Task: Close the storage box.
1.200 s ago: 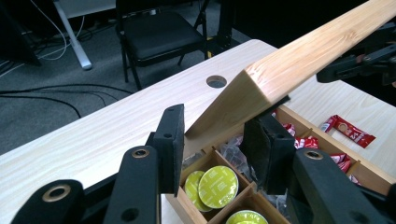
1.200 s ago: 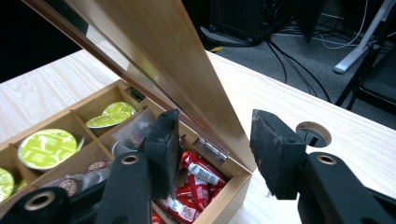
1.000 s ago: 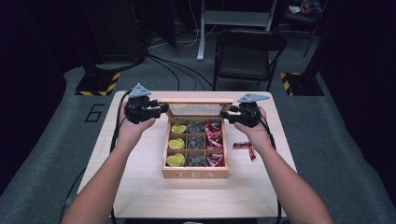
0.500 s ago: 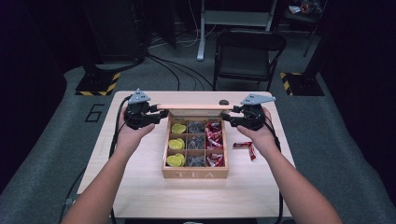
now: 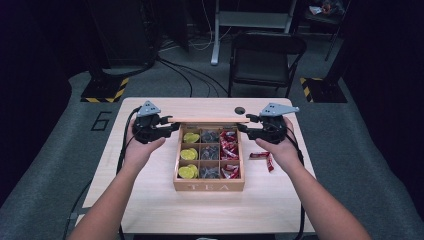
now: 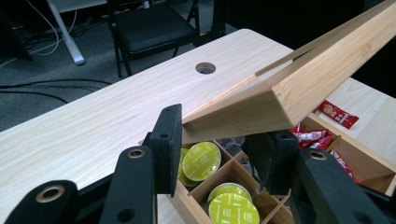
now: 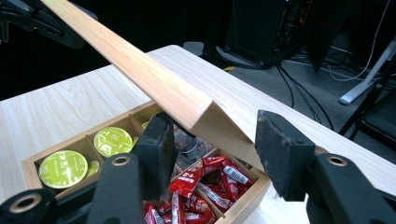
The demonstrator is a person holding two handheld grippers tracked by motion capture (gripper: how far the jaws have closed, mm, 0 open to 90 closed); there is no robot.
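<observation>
A wooden tea box (image 5: 207,186) stands mid-table with its hinged lid (image 5: 207,120) raised and slanting over the back row. My left gripper (image 5: 172,127) clamps the lid's left end; in the left gripper view both pads sit against the lid (image 6: 299,88). My right gripper (image 5: 243,126) holds the right end. Its jaws have just been opening a little, with the lid (image 7: 140,70) still between the pads and touching them. Inside lie yellow capsules (image 5: 188,155), dark packets (image 5: 210,152) and red sachets (image 5: 229,150).
Loose red sachets (image 5: 264,157) lie on the table (image 5: 150,200) right of the box. A round cable hole (image 5: 239,110) sits near the far edge. A folding chair (image 5: 265,55) stands beyond the table.
The lid's free edge has come toward me and now shows as a thinner strip over the box's back row. The right gripper moved with it; the left barely shifted.
</observation>
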